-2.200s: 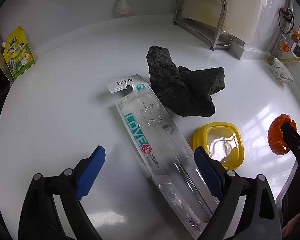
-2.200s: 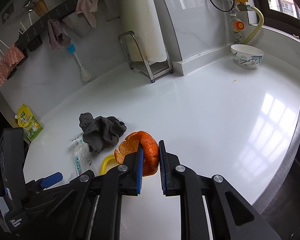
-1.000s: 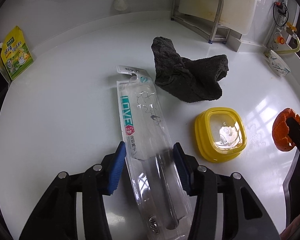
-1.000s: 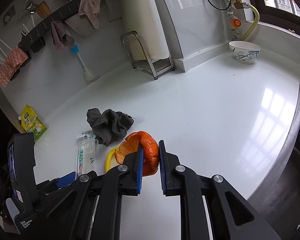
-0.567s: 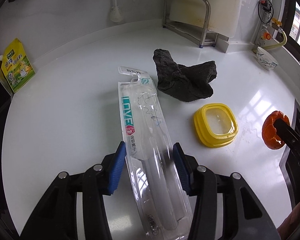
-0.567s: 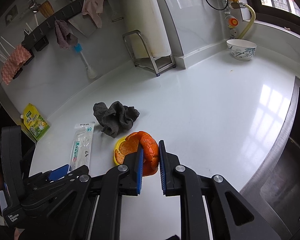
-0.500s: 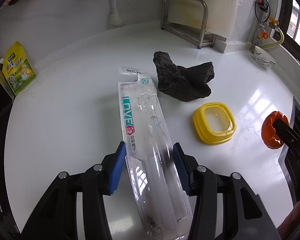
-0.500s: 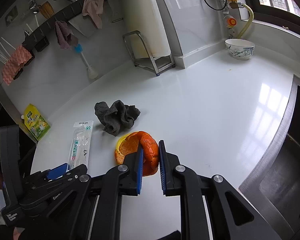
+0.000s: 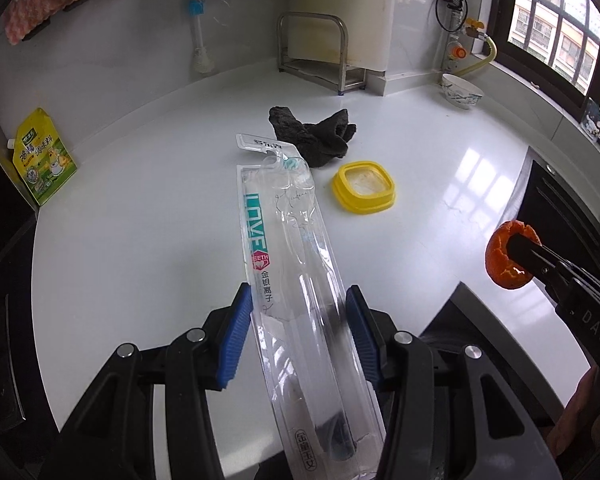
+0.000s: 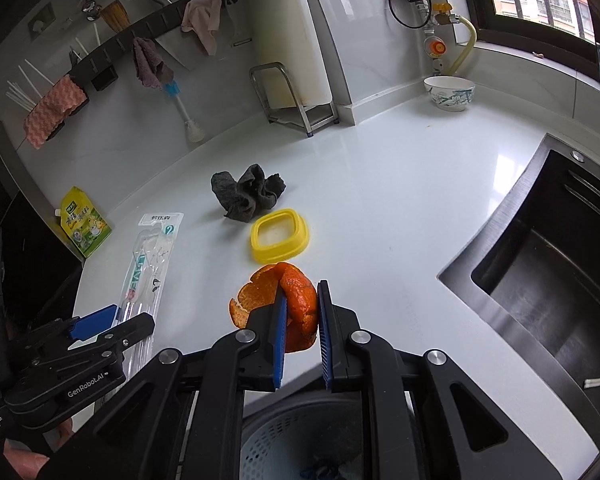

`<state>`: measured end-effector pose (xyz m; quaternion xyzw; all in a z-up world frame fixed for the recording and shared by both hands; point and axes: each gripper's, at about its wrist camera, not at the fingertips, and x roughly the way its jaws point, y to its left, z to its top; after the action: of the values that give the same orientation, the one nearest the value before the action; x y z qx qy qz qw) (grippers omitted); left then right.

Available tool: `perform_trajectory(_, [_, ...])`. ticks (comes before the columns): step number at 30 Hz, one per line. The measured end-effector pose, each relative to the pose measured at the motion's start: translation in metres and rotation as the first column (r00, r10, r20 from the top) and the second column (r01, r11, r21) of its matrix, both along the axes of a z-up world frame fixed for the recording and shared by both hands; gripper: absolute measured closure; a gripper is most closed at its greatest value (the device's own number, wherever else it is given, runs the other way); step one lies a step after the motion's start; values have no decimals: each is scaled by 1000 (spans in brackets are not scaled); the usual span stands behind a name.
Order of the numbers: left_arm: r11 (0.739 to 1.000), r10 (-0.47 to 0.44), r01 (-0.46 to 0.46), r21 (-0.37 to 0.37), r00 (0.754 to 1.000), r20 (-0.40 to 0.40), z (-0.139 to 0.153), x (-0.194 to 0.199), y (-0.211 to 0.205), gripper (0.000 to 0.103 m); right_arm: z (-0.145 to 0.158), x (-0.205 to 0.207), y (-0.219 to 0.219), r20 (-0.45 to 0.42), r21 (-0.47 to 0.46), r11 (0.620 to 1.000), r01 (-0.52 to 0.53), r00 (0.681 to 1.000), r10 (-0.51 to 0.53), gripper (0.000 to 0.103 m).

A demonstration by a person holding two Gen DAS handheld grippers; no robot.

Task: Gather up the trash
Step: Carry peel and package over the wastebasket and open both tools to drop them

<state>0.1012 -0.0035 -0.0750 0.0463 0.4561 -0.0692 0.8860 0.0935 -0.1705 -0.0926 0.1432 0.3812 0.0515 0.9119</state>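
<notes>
My left gripper point(image 9: 298, 312) is shut on a clear plastic toothbrush package point(image 9: 292, 264) with teal lettering and holds it lifted above the white counter point(image 9: 140, 216); it also shows in the right wrist view point(image 10: 146, 264). My right gripper point(image 10: 302, 312) is shut on an orange peel point(image 10: 292, 300), seen at the right of the left wrist view point(image 9: 506, 256). A grey slotted bin point(image 10: 300, 440) shows below the right gripper, at the counter's front edge.
A crumpled dark grey cloth point(image 9: 312, 136) and a yellow square lid point(image 9: 364, 186) lie mid-counter. A green-yellow pouch point(image 9: 44, 156) leans at the left. A metal rack point(image 9: 316, 56) and a bowl point(image 9: 462, 90) stand at the back. A dark sink point(image 10: 548, 280) is at the right.
Both grippers have pulled back and up from the counter with their loads. The left one closed on the package about a second ago. The bin has come into the right wrist view.
</notes>
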Motion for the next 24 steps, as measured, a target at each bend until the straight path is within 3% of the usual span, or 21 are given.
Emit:
perform_trajectory(11, [993,-108,107,-39,994,-27,2,-90,-21,56,-1,-92,0,-62,-23,999,-26,998,25,89])
perform_trajectory(24, [973,-229,221,-66,961,-153,-47,-144,-45,56,-58,-148,-14,-203,-7,1000,-6,979,4,89])
